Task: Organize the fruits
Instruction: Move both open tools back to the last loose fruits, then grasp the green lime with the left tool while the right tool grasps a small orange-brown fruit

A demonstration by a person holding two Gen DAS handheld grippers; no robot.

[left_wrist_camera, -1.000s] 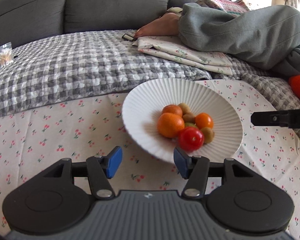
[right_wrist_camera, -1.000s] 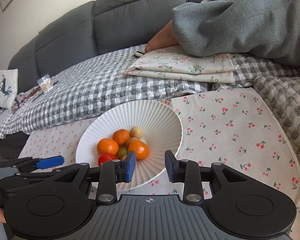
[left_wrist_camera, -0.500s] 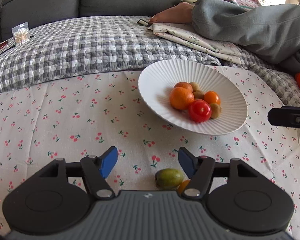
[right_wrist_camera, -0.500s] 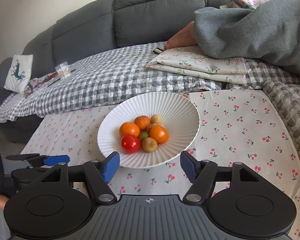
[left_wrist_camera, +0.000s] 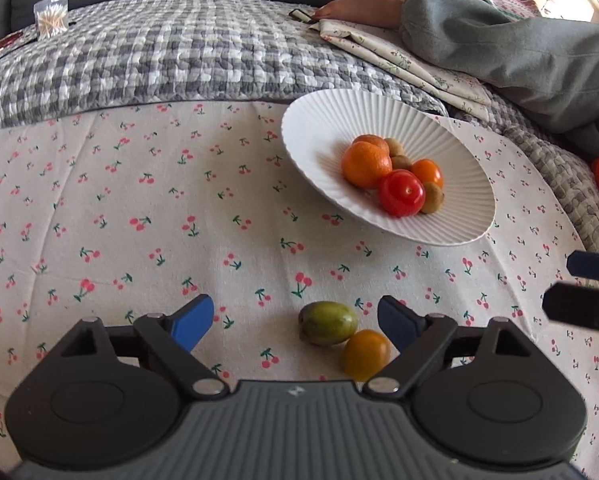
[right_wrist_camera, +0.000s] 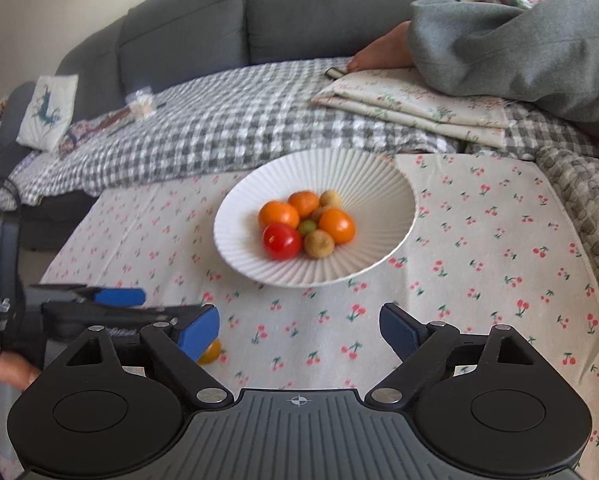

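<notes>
Left hand-held gripper (left_wrist_camera: 295, 322): matte black body showing a ribbed grey centre panel, two round black side housings, silver pivot screws, blue pads on black fingers (left_wrist_camera: 191, 322). Right hand-held gripper (right_wrist_camera: 299, 328): showing the same build, crosshair mark on its ribbed panel. Jaws on both are opening.

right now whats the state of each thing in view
left hand-held gripper: jaws opening, empty
right hand-held gripper: jaws opening, empty
bowl: upright, holds fruit
green fruit: loose on cloth, touching yellow fruit
yellow fruit: loose on cloth
</notes>
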